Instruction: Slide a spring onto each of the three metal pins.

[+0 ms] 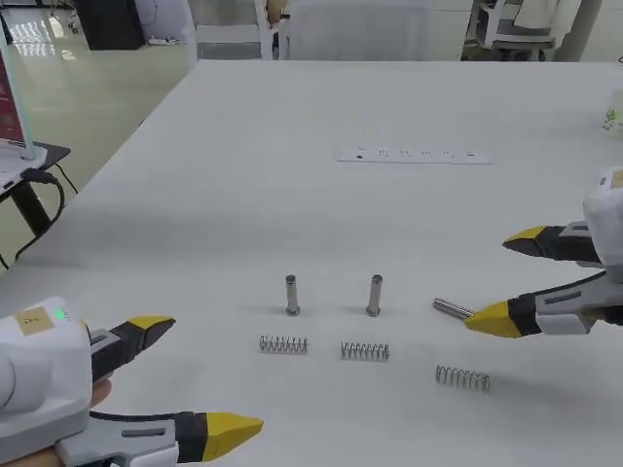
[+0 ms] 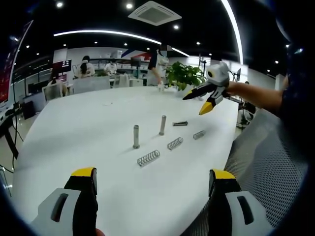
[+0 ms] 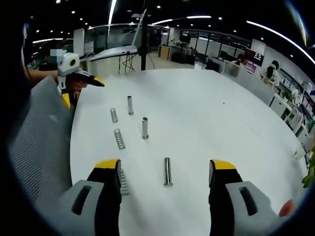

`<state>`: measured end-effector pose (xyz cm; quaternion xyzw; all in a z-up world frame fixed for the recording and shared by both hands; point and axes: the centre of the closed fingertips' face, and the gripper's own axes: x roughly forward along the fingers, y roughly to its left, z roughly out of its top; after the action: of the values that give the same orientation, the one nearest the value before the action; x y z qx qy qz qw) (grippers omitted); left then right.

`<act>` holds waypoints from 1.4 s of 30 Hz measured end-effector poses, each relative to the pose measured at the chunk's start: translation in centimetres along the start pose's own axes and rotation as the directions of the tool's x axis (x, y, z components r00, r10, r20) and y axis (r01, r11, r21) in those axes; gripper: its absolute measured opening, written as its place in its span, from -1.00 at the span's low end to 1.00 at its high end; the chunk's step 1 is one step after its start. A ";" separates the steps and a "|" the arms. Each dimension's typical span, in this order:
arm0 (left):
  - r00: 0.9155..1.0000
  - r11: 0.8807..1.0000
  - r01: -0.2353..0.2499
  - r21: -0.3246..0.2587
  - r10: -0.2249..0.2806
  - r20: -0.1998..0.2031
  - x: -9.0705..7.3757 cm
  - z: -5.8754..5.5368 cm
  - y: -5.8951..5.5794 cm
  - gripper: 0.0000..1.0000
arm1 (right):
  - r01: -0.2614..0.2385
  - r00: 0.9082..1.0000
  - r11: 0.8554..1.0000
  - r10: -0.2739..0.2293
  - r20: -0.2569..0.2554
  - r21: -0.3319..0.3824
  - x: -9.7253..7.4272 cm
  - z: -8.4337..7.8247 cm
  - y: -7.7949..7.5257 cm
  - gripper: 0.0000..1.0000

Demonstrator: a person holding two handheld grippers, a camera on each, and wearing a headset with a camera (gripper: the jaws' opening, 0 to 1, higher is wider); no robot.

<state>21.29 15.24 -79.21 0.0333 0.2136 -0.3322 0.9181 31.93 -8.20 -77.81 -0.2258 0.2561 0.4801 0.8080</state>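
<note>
Holds the left gripper [image 1: 212, 374] low at the near-left edge of the white table [image 1: 292, 146], jaws spread wide, gripping nothing. Holds the right gripper [image 1: 488, 282] at the right, jaws likewise parted and empty, lower yellow tip just beside the 3rd pin [image 1: 452, 309]. Finds that pin lying flat on its side, framed between the parted jaws in the right gripper view, clear of both. Finds the other 2 upright and side by side: left pin [image 1: 291, 294], middle pin [image 1: 375, 294]. Sees 3 springs flat on the table, 1 nearer than each pin: left spring [image 1: 283, 344], middle spring [image 1: 365, 351], right spring [image 1: 462, 378], none threaded on a pin.
</note>
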 end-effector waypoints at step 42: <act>1.000 1.000 -0.006 -0.005 0.006 -0.006 0.1 -0.3 -0.1 0.79 | -0.053 0.962 0.998 0.040 -0.269 -0.041 5.5 -3.2 -0.2 -0.42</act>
<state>21.15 15.16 -79.46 0.0328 0.2171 -0.3290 0.9184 33.70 -6.64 -83.72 -0.3020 0.3567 0.4700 0.7488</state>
